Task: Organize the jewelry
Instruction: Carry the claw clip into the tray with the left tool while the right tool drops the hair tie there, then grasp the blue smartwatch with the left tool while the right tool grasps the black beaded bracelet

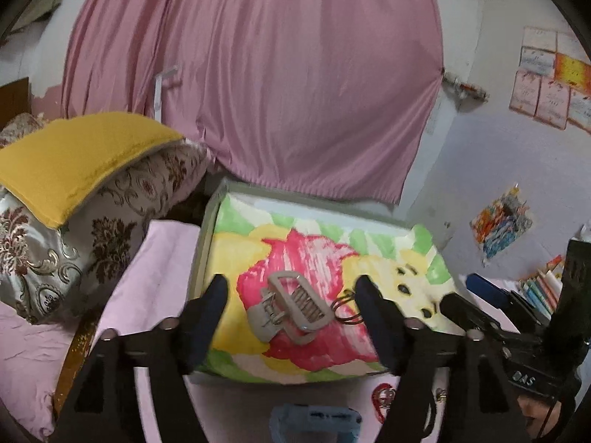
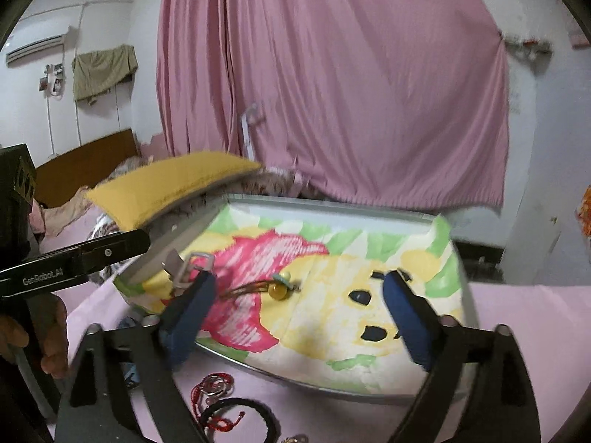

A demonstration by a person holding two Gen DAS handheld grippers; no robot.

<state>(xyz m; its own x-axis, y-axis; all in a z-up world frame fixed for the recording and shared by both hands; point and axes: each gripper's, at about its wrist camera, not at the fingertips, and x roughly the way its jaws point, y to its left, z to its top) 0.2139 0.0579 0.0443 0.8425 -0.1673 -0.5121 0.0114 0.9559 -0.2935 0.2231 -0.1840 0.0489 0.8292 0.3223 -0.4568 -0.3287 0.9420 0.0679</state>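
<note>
- blue-padded left gripper is seen with its jaws spread wide; nothing is pressed between the pads.
- a beige hair claw clip is observed lying between the left fingers, resting on the tray, touched by neither pad.
- a brown cord loop is noted just beside the clip, close to the right-hand finger of the left gripper.
- right gripper is likewise held wide apart, with nothing clamped.
- a cord bracelet with an amber bead is seen lying on the tray between the right fingers, nearer the left one, free of both pads.
- both items are found on a shallow tray lined with a painted sheet in pink, yellow and green.
- the tray is set on a pink bedsheet.
- in front of the tray, on the sheet, a red string bracelet and a black braided band are noted; whether they touch cannot be told.
- a blue object is seen at the bottom of the left view, blurred.
- a yellow cushion is recorded on patterned pillows to the left of the tray.
- a pink curtain hangs behind.
</note>
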